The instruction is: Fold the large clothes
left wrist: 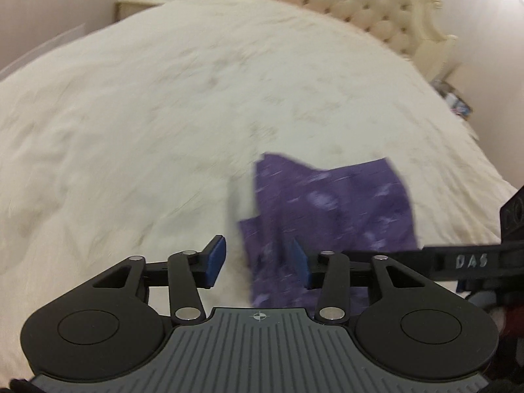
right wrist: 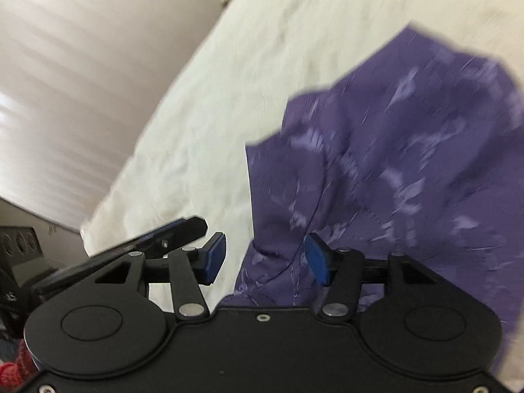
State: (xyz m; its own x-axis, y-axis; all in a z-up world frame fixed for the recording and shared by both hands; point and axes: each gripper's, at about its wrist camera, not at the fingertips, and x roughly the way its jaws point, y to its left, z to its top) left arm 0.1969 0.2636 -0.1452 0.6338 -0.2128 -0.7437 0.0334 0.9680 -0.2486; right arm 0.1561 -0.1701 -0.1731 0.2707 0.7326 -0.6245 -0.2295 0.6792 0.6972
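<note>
A purple garment with a pale print (left wrist: 330, 203) lies bunched on a cream bed cover (left wrist: 163, 124). My left gripper (left wrist: 258, 262) is open just above its near left edge, and cloth shows between the blue pads without being clamped. In the right wrist view the same purple garment (right wrist: 393, 150) fills the right half. My right gripper (right wrist: 267, 258) is open, with a fold of the cloth between its pads and against the right pad (right wrist: 316, 258). Both views are motion-blurred.
The bed has a tufted cream headboard (left wrist: 353, 3) at the far end. A bedside table (left wrist: 137, 3) with small items stands at the far left. The other gripper's body (left wrist: 475, 258) reaches in from the right. A pale wall (right wrist: 65, 82) lies left of the bed.
</note>
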